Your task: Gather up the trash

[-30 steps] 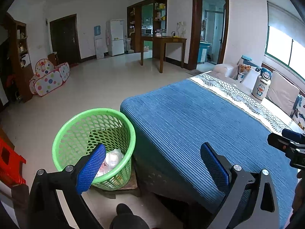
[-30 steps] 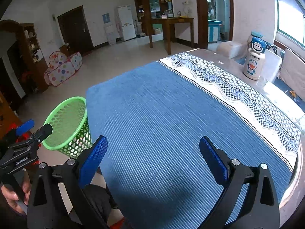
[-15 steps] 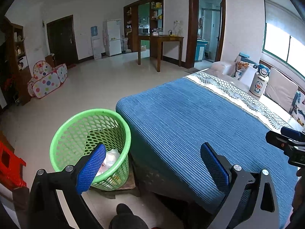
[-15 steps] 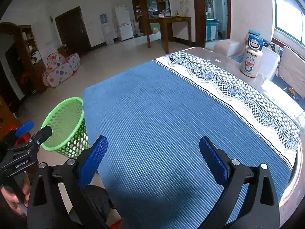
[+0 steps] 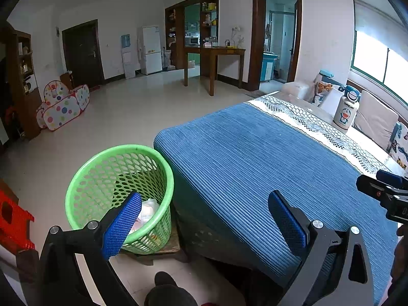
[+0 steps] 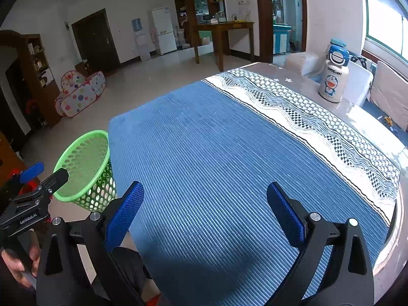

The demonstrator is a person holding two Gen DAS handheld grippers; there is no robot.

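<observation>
- Left hand-held gripper (image 5: 204,219): jaws spread wide, nothing between the pads, held above the gap between basket and counter.
- Right hand-held gripper (image 6: 204,214): also wide open and empty, over the near part of the blue cloth (image 6: 216,153).
- Green basket (image 5: 84,183) sits on the floor, touching the counter's near-left corner; pale crumpled trash (image 5: 148,210) already lies at the bottom, prob. tissue or plastic wrap, can't tell which.
- Counter (image 6: 392,150) w/ blue cloth shows no loose trash in either view. Only a cartoon bottle (image 6: 334,76) stands at the far edge; looks like a keeper, not rubbish.
- Judgement: task looks at or near its end, or in a search phase for any leftover piece.
- To do this step well: sweep both wrist views slowly over cloth, far edge and floor around the basket before calling it done; fisheye rims hide small bits.
- If a piece turns up: come straight down w/ jaws wide, pinch the bulk of it and not a loose corner, lift clear of the cloth's ribs so nothing snags.
- Release only once well over the basket's mouth, low, so light stuff doesn't drift past the rim.
- Keep the two tools apart; they're close near the basket.
</observation>
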